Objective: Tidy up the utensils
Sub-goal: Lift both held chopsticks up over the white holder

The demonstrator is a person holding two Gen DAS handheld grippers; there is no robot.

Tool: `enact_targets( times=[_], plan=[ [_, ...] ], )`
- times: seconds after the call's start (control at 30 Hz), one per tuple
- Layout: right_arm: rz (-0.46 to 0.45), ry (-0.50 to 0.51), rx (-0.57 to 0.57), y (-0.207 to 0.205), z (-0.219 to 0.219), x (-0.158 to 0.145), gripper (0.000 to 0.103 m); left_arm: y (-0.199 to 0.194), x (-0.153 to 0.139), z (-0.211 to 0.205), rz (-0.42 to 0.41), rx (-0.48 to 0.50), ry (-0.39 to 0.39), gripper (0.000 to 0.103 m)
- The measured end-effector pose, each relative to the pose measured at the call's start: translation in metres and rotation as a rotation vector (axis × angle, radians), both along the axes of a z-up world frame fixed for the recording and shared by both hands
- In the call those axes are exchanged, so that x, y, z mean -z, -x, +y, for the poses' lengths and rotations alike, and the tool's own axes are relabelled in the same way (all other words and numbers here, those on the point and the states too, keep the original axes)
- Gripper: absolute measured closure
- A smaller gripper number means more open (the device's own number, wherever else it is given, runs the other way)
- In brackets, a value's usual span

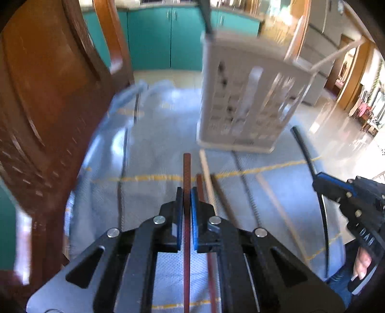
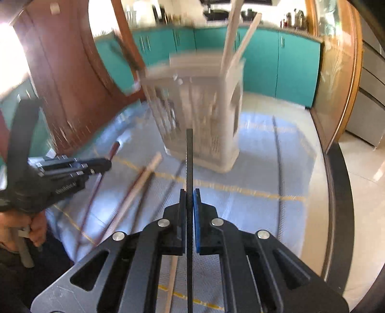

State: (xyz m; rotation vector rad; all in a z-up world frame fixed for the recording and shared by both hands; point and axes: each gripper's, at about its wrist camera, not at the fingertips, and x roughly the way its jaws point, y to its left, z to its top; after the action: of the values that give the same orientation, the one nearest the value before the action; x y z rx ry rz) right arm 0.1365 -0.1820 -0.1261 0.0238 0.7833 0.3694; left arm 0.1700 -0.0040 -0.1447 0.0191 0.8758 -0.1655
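Note:
My left gripper (image 1: 187,192) is shut on a reddish-brown chopstick (image 1: 187,168) that points toward a white slotted utensil holder (image 1: 245,103). My right gripper (image 2: 190,195) is shut on a black chopstick (image 2: 189,154), also seen in the left wrist view (image 1: 305,151), aimed at the same holder (image 2: 204,115). The holder stands upright on a blue cloth (image 1: 156,154) and has pale chopsticks (image 2: 231,38) and a dark one (image 1: 207,16) in it. Several loose chopsticks (image 2: 142,183) lie on the cloth between the grippers and the holder.
A brown wooden chair (image 1: 48,91) stands at the left edge of the table. Teal cabinets (image 2: 259,62) line the far wall. The table's dark rim (image 2: 339,192) curves along the right. A dark chopstick (image 2: 279,173) lies on the cloth at right.

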Motion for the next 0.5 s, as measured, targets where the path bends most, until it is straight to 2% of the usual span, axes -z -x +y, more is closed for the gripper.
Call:
enact_targets(
  times=[0.3, 0.5],
  plan=[
    [-0.180, -0.167, -0.043, 0.026, -0.030, -0.087, 0.097, 0.034, -0.085, -0.005, -0.204, 0.043, 0.044, 0.096],
    [-0.288, -0.259, -0.060, 0.006, -0.026, -0.151, 0.097, 0.033, -0.164, -0.004, -0.336, 0.109, 0.115, 0.096]
  ],
)
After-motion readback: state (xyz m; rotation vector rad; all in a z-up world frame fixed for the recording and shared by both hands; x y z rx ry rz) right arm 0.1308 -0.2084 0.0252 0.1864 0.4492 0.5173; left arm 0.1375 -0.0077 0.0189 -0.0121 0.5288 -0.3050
